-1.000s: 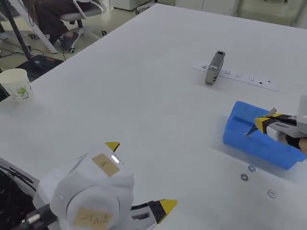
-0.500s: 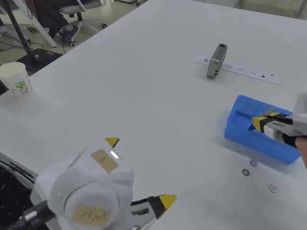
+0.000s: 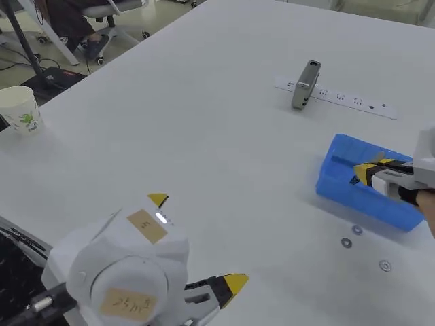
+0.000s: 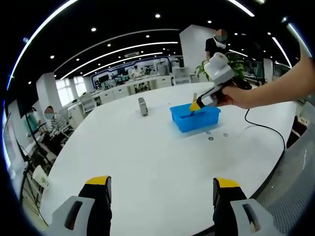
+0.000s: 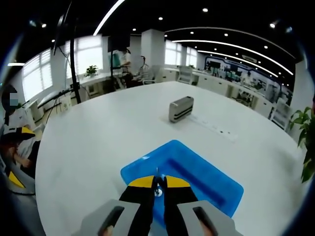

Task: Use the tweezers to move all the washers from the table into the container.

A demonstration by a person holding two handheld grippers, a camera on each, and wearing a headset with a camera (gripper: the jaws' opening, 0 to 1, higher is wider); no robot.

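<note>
A blue container (image 3: 340, 178) stands at the table's right side. My right gripper (image 3: 368, 174) hovers over it, shut on thin tweezers (image 3: 355, 180) whose tips point down into the container. In the right gripper view the jaws (image 5: 158, 181) are closed on the tweezers (image 5: 157, 189) above the blue container (image 5: 202, 184); something small and round sits at the tips, too small to identify. Three washers (image 3: 346, 243) (image 3: 357, 231) (image 3: 385, 266) lie on the table just in front of the container. My left gripper (image 3: 197, 241) is open at the near left, with nothing between its jaws (image 4: 161, 183).
A grey box-shaped device (image 3: 305, 84) lies by a white power strip (image 3: 346, 102) behind the container. A paper cup (image 3: 20, 115) stands near the table's left edge. Office chairs (image 3: 95, 13) are on the floor beyond that edge.
The head view has shifted slightly. The right gripper stays over the container with the tweezers, and the left gripper keeps its place.
</note>
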